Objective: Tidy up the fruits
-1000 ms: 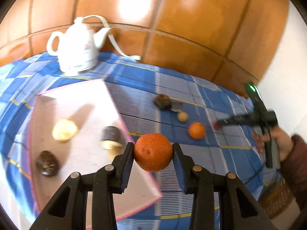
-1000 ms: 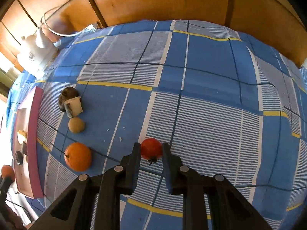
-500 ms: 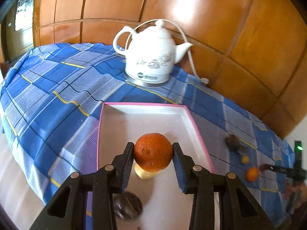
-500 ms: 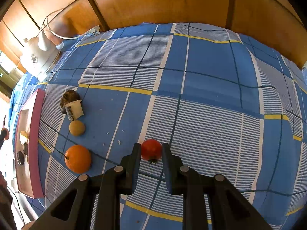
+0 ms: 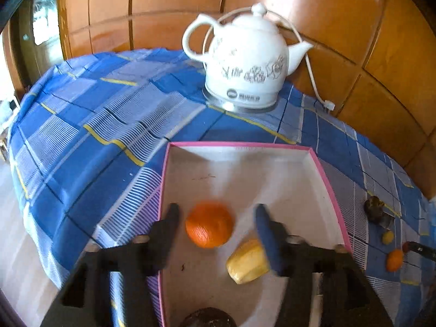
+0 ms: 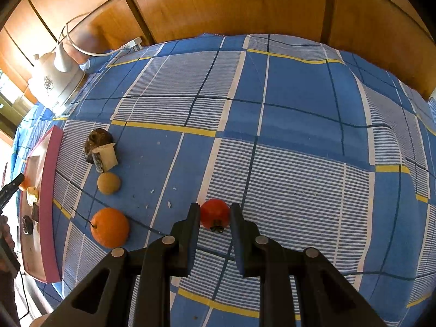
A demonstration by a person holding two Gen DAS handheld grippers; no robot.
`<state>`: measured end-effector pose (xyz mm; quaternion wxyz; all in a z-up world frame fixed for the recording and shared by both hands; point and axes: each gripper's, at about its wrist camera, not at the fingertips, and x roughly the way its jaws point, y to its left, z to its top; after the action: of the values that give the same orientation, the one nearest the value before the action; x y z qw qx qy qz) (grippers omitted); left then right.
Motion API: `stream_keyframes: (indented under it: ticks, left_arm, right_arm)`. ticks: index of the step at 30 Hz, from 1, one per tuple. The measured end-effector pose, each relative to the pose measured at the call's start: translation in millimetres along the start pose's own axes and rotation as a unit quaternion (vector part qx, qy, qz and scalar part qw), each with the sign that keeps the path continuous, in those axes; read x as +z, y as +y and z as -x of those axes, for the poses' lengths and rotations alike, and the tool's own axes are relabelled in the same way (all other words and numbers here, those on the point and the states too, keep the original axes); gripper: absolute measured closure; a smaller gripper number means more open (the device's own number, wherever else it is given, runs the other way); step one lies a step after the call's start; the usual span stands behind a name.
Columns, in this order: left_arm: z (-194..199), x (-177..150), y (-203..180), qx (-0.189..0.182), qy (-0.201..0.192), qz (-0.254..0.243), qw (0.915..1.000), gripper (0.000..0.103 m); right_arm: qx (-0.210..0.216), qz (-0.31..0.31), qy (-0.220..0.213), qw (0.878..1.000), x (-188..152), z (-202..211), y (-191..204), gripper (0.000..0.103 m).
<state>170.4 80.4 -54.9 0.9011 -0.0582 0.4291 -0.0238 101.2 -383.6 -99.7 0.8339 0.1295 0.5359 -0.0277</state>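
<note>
left wrist view: the left tool (image 5: 216,224) is seen with jaws parted, having just been opening; the orange (image 5: 209,224), round with a dimpled skin, lies between them untouched, inside the pink-rimmed tray (image 5: 239,145) beside a yellow fruit (image 5: 246,265). a white kettle (image 5: 245,62) stands behind on the bench (image 5: 90,141).

right wrist view: the right tool (image 6: 215,219) is clamped on a small red fruit (image 6: 214,214), low over the checked cloth. a second orange (image 6: 109,227) lies nearby.
</note>
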Motion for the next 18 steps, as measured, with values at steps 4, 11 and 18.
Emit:
stream_keyframes:
  ticks: [4,11,18]
  left_arm:
    - [24,-6,-4,0.012,-0.027,0.002,0.9996,0.034]
    - [65,-31,-18,0.024,-0.062,0.014,0.9977,0.022]
    - [95,-59,-39,0.05,-0.1,-0.002,0.9938,0.003]
  right_arm:
    - [-0.004,0.004,-0.002,1.0,0,0,1,0.081]
    - [-0.022,0.022,-0.005,0.999,1,-2,7,0.079]
    - [-0.032,0.036,-0.007,0.999,2,-2,10,0.078]
